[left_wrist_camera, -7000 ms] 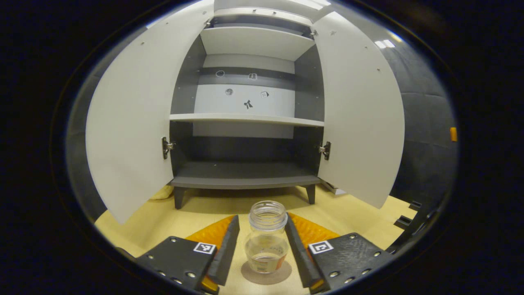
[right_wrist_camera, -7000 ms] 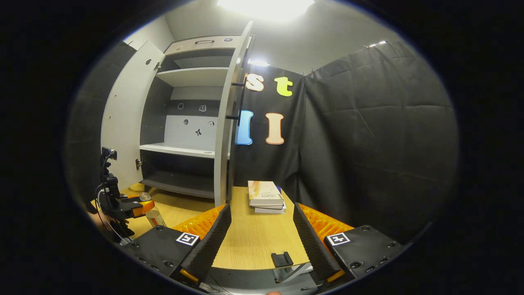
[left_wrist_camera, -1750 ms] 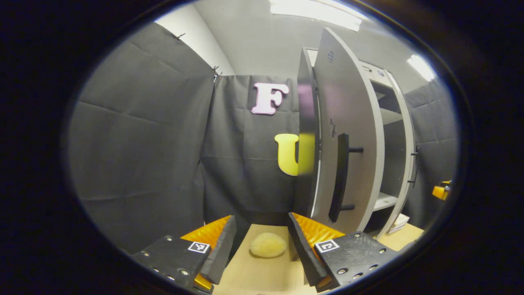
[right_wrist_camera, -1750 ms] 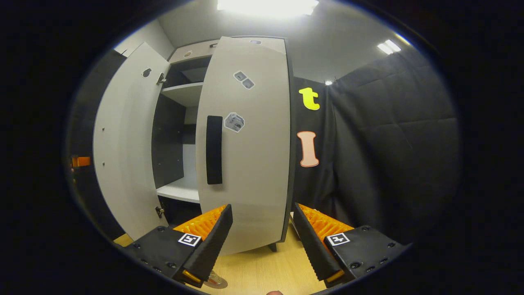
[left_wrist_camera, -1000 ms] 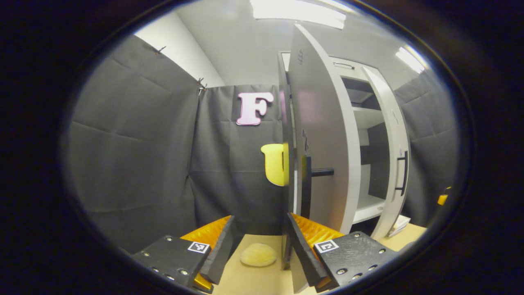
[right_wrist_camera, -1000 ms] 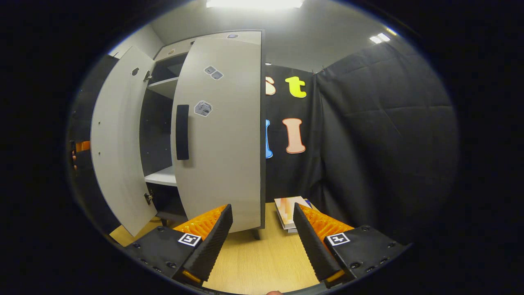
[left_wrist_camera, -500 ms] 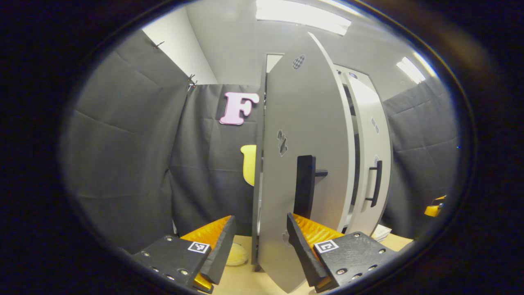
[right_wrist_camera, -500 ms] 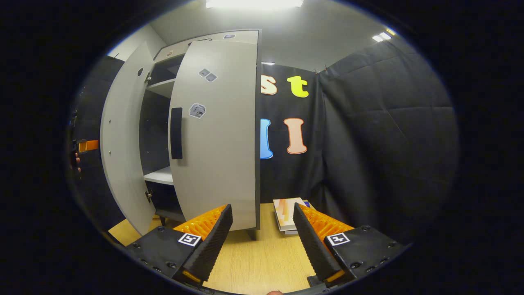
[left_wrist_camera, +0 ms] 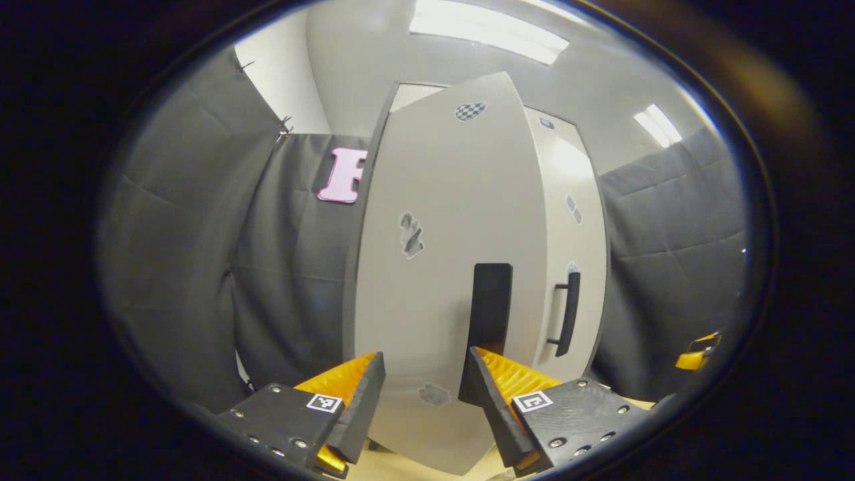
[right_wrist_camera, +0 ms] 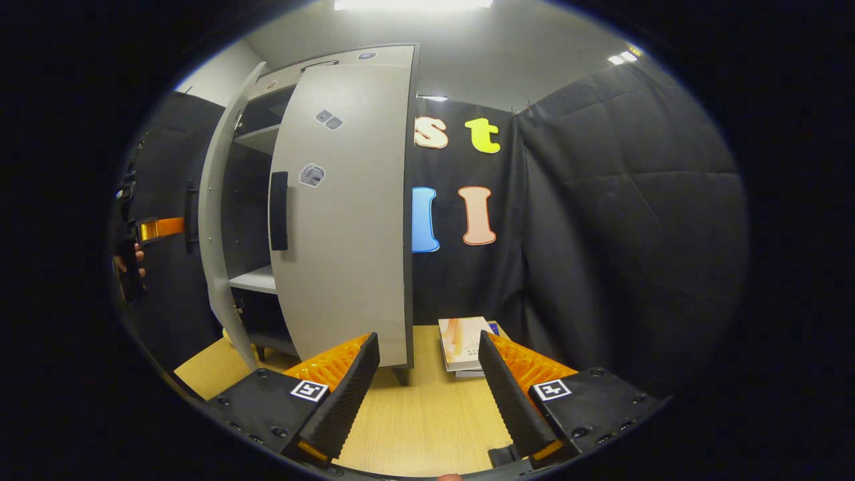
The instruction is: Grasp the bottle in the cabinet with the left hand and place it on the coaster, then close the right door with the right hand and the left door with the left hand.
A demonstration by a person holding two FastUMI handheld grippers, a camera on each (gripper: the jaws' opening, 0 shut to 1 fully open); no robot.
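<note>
Left gripper view: left gripper [left_wrist_camera: 422, 391] spread, empty, against left door [left_wrist_camera: 441, 267].
Right gripper [right_wrist_camera: 427, 381]: spread, idle.
Risk: door bouncing ajar.

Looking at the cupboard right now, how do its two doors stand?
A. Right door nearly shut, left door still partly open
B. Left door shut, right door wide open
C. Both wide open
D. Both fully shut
A: in the right gripper view the right door lies almost flat against the cupboard, while the left door still stands out at an angle, with the shelves showing in the gap between them.
</note>
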